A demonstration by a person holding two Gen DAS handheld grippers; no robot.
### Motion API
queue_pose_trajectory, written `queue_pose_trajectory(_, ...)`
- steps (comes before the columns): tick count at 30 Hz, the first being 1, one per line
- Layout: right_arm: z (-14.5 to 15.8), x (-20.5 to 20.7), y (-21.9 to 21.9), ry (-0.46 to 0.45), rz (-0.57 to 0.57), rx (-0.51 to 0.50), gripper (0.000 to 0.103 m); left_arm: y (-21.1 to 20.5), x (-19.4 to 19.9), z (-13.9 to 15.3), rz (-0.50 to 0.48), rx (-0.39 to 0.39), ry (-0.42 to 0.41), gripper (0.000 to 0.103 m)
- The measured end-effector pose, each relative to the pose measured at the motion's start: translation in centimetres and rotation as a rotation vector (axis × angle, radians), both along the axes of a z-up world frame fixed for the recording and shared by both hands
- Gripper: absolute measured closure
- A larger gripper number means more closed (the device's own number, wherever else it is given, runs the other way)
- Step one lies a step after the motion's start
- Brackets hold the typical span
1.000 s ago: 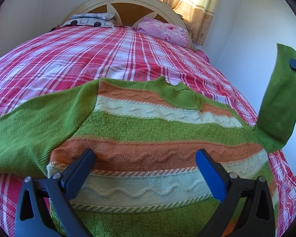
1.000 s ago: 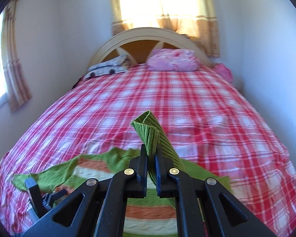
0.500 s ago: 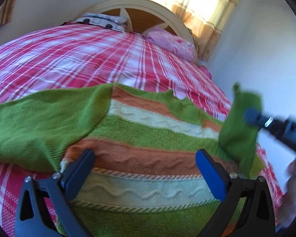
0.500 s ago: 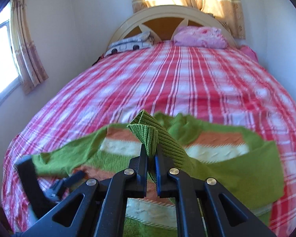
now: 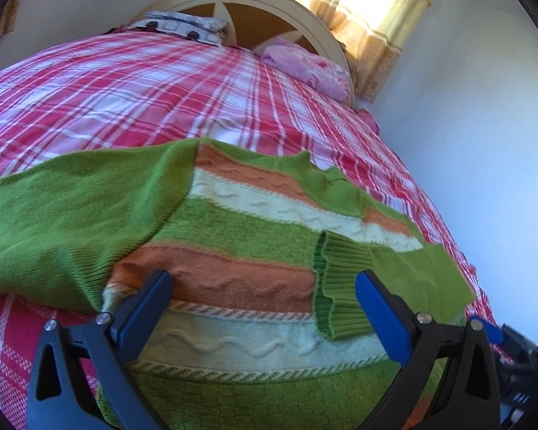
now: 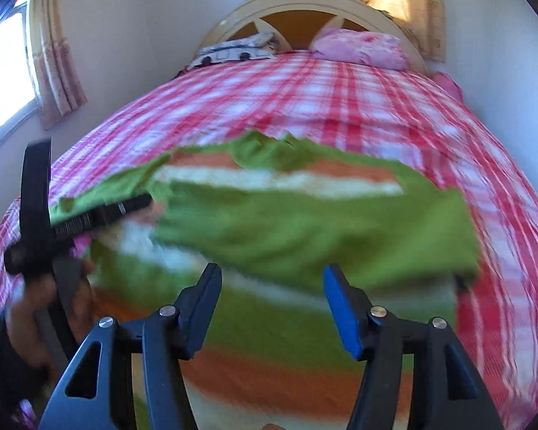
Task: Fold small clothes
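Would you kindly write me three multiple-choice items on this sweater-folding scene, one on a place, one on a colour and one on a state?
1. Where does the ribbed cuff of the folded sleeve lie?
A. on the sweater's striped front
B. on the pink pillow
C. hanging off the bed

2. What colour are both sleeves?
A. orange
B. green
C. cream

3. How does the right gripper stand?
A. clamped on the sleeve
B. apart, holding nothing
C. shut on the bedspread

Answers:
1. A, the cuff rests across the orange and cream stripes.
2. B, both sleeves are plain green.
3. B, its jaws are opening, with no cloth between them.
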State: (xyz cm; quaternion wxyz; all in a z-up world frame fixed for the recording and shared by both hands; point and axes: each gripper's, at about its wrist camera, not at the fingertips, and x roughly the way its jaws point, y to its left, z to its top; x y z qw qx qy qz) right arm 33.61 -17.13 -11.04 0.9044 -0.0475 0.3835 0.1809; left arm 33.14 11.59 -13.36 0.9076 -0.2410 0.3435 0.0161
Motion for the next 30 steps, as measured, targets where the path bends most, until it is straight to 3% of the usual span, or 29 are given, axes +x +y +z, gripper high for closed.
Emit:
queue_pose_trajectory(5,-1.6,-2.3,-3.4,-0.035,-0.061,-0.03,0.035,-1.9,0.4,1.3,-0.073,0.047,-0.027,0.0)
queue_pose_trajectory(9,-3.1,-3.4,-4.3,-0.039,-0.061,-0.014,0.035,-4.9,2.0,1.4,-0.175,0.122,0.018,0.004)
queue_pose_trajectory(12,-3.0,-3.9,-4.6,-0.048,-0.055,0.006,0.034,-6.1,3.5,0.4,-0.231,0.157,0.089,0.031)
queue_pose_trajectory(14,-2.7,-4.2,-4.8,-0.074,-0.061,0.019,0.031,-6.1,4.2,0.2,-0.232,0.161,0.119,0.055)
queue_pose_trajectory(15,-2.7,-4.3,-4.9,-0.08,-0.064,0.021,0.029,-5.9,4.2,0.4,-0.229,0.147,0.108,0.065)
queue_pose_trajectory(16,-2.7,-4.4,-4.9,-0.082,-0.067,0.02,0.029,-5.6,4.3,0.5,-0.245,0.108,0.097,0.09)
queue_pose_trajectory(17,-2.8,-4.4,-4.8,-0.083,-0.07,0.019,0.029,-5.3,4.5,0.6,-0.272,0.055,0.096,0.094)
queue_pose_trajectory(20,-2.7,-4.4,-4.9,-0.087,-0.074,0.022,0.029,-5.0,3.7,2.2,-0.277,0.012,0.024,0.097)
queue_pose_trajectory(25,-2.9,-4.4,-5.2,-0.082,-0.078,0.033,0.028,-3.6,2.2,5.8,-0.256,0.042,-0.063,0.097)
queue_pose_trajectory(30,-3.1,-4.4,-5.1,-0.072,-0.083,0.034,0.028,-0.2,1.6,7.0,-0.209,0.024,-0.093,0.097)
